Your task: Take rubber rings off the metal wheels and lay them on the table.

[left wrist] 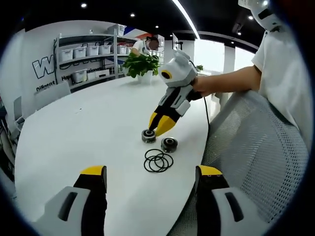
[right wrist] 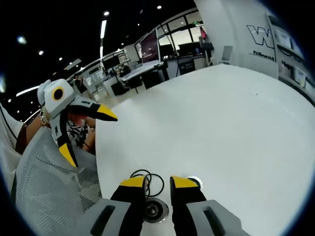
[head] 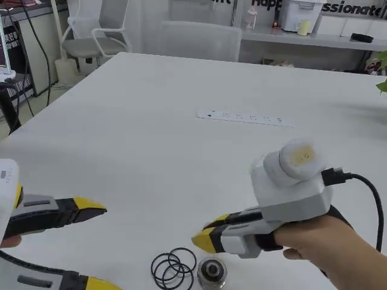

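Loose black rubber rings point(head: 173, 267) lie overlapping on the white bench point(head: 151, 133), just beside one metal wheel point(head: 211, 270); a second wheel point(left wrist: 148, 136) stands near it. The right tool point(right wrist: 158, 183) hovers over the wheels, jaws narrowly apart. The left tool point(left wrist: 151, 171) gapes wide, empty.

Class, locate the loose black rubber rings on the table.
In the head view the rubber rings lie on the table at bottom centre, just left of a metal wheel, below the right gripper.

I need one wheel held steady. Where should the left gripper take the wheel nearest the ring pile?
Probably pinch the wheel across its round outer rim, coming straight down: it lies flat on the table, bore up, sides free. Avoid the rubber rings beside it.
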`<state>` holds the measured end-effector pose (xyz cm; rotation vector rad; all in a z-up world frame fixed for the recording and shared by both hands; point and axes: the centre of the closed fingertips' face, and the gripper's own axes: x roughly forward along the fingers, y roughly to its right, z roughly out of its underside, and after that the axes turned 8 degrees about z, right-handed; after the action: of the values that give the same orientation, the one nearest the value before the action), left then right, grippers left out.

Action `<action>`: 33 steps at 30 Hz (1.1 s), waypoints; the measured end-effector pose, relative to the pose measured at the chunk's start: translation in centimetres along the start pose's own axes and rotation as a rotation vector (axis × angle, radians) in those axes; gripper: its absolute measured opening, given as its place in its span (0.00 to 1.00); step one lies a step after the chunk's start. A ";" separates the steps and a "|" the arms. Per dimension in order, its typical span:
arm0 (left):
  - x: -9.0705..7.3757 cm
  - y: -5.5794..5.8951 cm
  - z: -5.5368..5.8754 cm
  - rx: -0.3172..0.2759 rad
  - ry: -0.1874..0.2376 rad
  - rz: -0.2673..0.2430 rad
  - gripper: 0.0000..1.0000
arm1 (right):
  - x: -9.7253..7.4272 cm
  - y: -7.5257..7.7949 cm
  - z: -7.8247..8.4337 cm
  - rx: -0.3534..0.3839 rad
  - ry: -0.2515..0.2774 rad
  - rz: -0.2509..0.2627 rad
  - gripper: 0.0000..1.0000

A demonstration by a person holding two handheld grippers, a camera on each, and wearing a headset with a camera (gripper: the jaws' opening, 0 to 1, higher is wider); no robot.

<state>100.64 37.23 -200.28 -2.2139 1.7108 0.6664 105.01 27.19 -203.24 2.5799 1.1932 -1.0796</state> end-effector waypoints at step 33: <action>0.6 1.1 0.5 -0.139 0.097 -0.027 0.87 | -10.8 3.0 8.8 0.042 0.092 0.127 0.99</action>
<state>99.59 36.63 -200.92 -2.3961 1.7252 0.7012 97.39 15.16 -203.50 2.7228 1.0179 -0.9806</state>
